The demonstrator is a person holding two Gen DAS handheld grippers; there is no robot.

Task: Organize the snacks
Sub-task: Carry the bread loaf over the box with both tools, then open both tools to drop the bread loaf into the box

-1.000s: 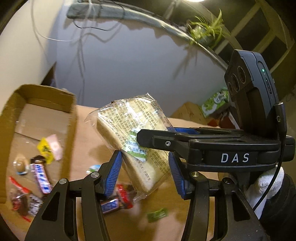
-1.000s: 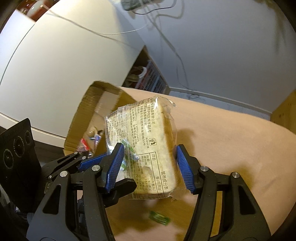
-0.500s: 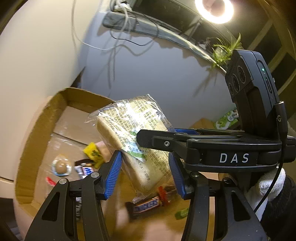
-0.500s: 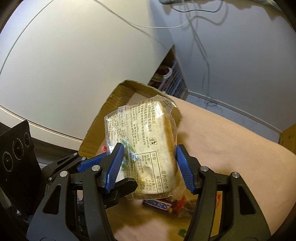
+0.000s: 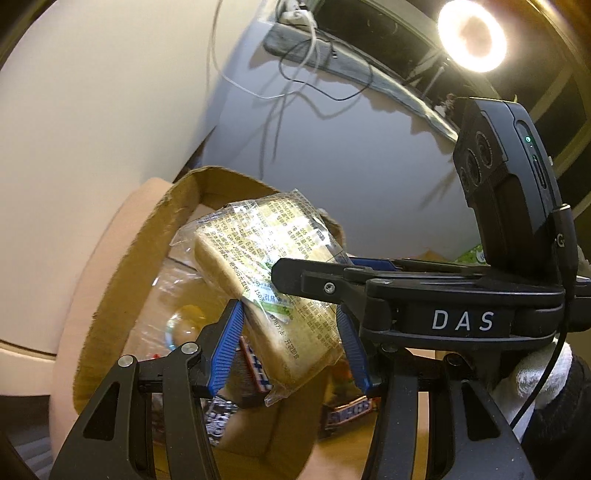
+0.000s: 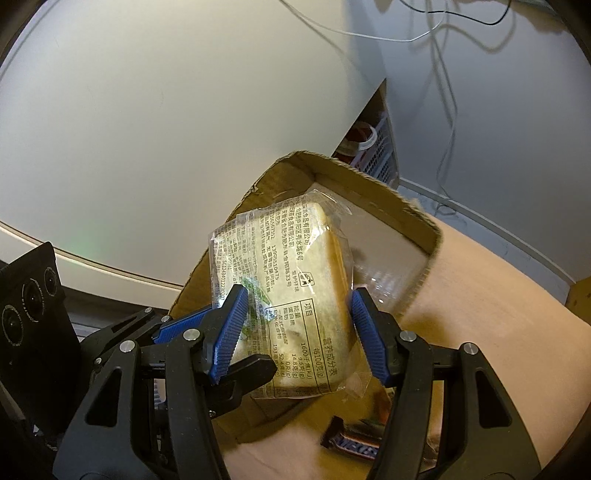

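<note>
Together, the two hand-held grippers carry one clear-wrapped bread packet (image 5: 273, 291) above an open cardboard box (image 5: 122, 291). From the left wrist view, the left gripper (image 5: 291, 343) has its blue pads (image 5: 229, 343) against the packet's sides, clamped on its lower end, while the right gripper (image 5: 369, 273) reaches in crosswise from the right and overlaps the wrapper. From the right wrist view, the right gripper (image 6: 297, 332) brackets the same packet (image 6: 288, 295); its right pad (image 6: 365, 332) sits just beside the wrapper, and whether it truly presses there cannot be told. The left gripper's black finger (image 6: 251, 369) crosses in front of the packet's lower left.

Below, the box (image 6: 369, 184) holds loose wrapped snacks, blurred under glare. A chocolate bar (image 6: 351, 443) lies on the tan tabletop (image 6: 498, 350) just outside the box's near wall. Beyond the table stand a white rounded panel (image 6: 147, 129) and a pale wall (image 5: 351, 158) strung with hanging cables (image 5: 280, 92). A ring light (image 5: 471, 35) glows at upper right of the left view.
</note>
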